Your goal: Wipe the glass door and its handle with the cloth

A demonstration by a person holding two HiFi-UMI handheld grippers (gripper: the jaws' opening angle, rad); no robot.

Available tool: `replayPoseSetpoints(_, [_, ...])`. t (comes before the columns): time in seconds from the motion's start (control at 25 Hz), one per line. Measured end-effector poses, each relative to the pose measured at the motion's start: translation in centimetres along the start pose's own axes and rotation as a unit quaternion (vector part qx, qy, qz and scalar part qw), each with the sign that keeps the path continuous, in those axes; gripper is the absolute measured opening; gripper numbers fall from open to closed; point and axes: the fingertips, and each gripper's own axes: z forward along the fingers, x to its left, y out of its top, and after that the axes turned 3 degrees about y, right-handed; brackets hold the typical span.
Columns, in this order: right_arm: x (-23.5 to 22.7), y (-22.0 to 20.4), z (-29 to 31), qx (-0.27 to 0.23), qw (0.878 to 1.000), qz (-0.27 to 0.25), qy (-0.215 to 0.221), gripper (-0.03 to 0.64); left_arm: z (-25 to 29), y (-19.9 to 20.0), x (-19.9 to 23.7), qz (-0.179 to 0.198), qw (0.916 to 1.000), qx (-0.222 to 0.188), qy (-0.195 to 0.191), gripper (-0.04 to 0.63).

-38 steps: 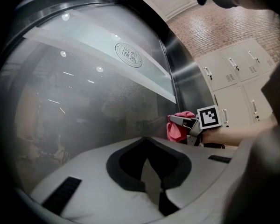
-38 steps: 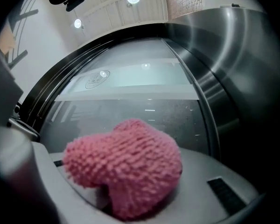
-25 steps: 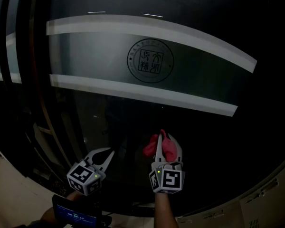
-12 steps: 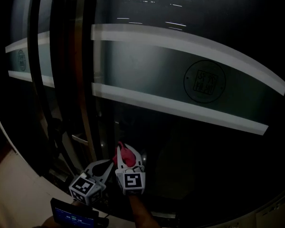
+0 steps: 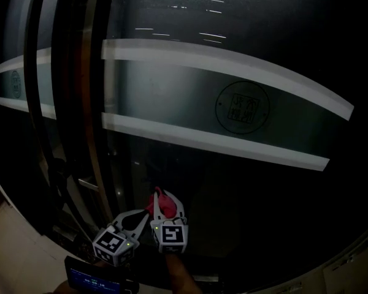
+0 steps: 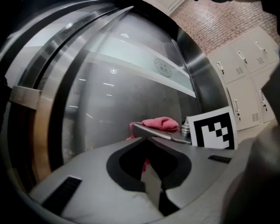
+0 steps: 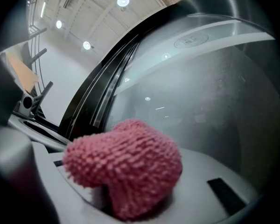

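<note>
Grips the pink cloth [image 5: 161, 201] between the fingers [image 7: 214, 181] of the right gripper [image 5: 165, 207], low before the glass door [image 5: 245, 182]; holds the left gripper [image 5: 142, 217] alongside, fingers together and empty.

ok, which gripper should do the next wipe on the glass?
Probably right. The right gripper is shut on the pink cloth, close to the glass door. The left gripper is shut and holds nothing.
</note>
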Motion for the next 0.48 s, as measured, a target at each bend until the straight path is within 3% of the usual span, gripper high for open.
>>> replayPoseSetpoints(0.24, [-9.4, 0.7, -7.2, -0.004, 0.997, -0.021, -0.08, 0.049, 4.9, 0.2, -6.9, 0.008, 0.9983, -0.008, -0.057, 0.002])
replayPoseSetpoints(0.48, [-19.5, 1.4, -15.9, 0.005, 0.986, -0.036, -0.165, 0.049, 8.9, 0.0, -13.2, 0.013, 0.9952, -0.014, -0.096, 0.002])
